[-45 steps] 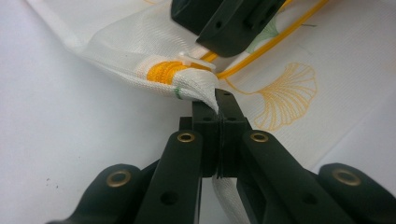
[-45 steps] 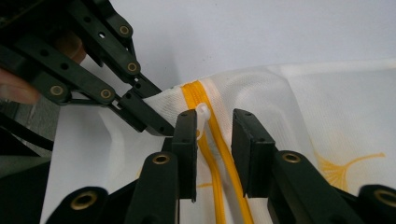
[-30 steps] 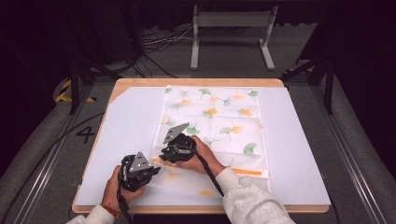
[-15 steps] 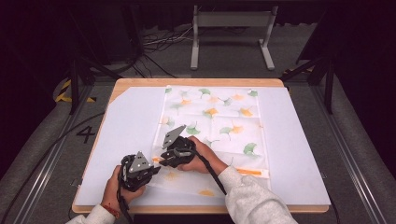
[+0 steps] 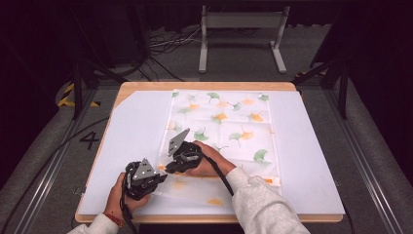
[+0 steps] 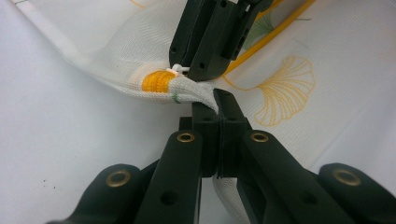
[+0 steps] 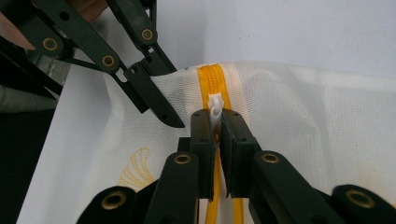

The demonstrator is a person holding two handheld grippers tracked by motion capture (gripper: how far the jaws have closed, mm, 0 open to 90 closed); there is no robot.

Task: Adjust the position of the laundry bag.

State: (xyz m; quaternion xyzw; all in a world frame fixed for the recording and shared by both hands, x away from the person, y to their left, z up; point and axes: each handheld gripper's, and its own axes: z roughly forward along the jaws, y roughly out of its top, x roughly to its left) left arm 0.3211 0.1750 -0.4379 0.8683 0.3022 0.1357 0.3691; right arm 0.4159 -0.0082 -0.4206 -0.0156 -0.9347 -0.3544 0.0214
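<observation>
Mesh bag: a flat white mesh laundry bag (image 5: 221,129) printed with green and orange ginkgo leaves lies on the white table cover (image 5: 131,141), its zip end at the near edge, towards the person.
Bag contents: it lies flat; whether anything is inside cannot be told.
Zip: an orange zip (image 7: 208,77) runs along the bag's near end, with a white pull tab (image 7: 215,105) on it.
Right gripper: the right gripper (image 7: 215,122) has its jaws closed narrow on the white pull tab, directly over the zip line.
Left gripper: the left gripper (image 6: 214,100) is pinched tight on the bag's corner fabric (image 6: 198,91), just beside the zip's end.
Grippers relative to the bag: both sit at its near left corner, close together; the left gripper (image 5: 141,175) is nearer the person and the right gripper (image 5: 181,155) is just beyond it, over the mesh.
Hands: a hand (image 5: 207,161) in a grey sleeve (image 5: 263,204) holds the right gripper.
</observation>
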